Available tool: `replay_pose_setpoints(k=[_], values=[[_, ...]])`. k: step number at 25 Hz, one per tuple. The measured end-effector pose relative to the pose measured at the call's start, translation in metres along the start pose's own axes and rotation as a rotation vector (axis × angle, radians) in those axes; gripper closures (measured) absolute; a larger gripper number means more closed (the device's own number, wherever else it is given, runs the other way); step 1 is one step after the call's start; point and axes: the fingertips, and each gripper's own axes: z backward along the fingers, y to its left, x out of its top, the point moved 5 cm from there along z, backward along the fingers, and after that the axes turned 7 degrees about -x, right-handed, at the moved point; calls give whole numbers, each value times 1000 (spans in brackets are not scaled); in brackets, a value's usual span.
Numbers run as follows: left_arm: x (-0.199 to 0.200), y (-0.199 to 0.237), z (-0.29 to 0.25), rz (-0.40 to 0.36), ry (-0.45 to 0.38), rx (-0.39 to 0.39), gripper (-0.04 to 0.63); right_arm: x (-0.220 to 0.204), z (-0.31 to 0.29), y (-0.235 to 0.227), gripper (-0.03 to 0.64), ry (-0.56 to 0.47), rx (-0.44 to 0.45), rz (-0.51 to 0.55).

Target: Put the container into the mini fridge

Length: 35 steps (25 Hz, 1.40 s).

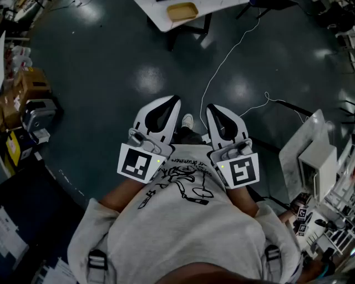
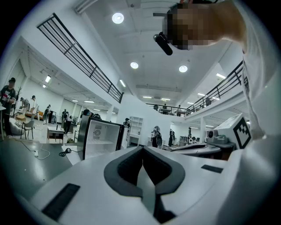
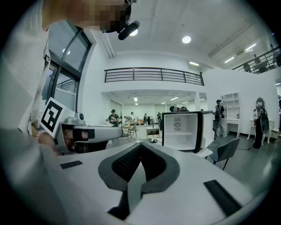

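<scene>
- Dark floor is spreading beneath the person; the mini fridge is standing open ahead.
- Left tool and right tool are hovering side by side, both closed, gripping nothing.
- Container, apparently a tan tray, is lying on the white bench, well apart from both tools.

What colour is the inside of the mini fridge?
White; the mini fridge shows best in the right gripper view.

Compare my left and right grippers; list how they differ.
The left gripper slants toward upper right in the head view; the right gripper slants toward upper left. In their own views, the open mini fridge sits left of the left gripper's jaws, but right of the right gripper's. Both are white, shut and empty.
</scene>
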Motion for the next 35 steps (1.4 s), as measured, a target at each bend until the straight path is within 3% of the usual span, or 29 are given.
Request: replay_pose_setpoints(k=[7, 25, 35], values=[[-3, 1, -12, -39, 5, -10, 580, 11, -6, -12, 589, -45, 4, -6], [-7, -11, -68, -35, 22, 47, 580, 13, -9, -73, 588, -60, 78, -19], [-10, -21, -72, -31, 28, 65, 580, 10, -3, -85, 588, -59, 80, -25]])
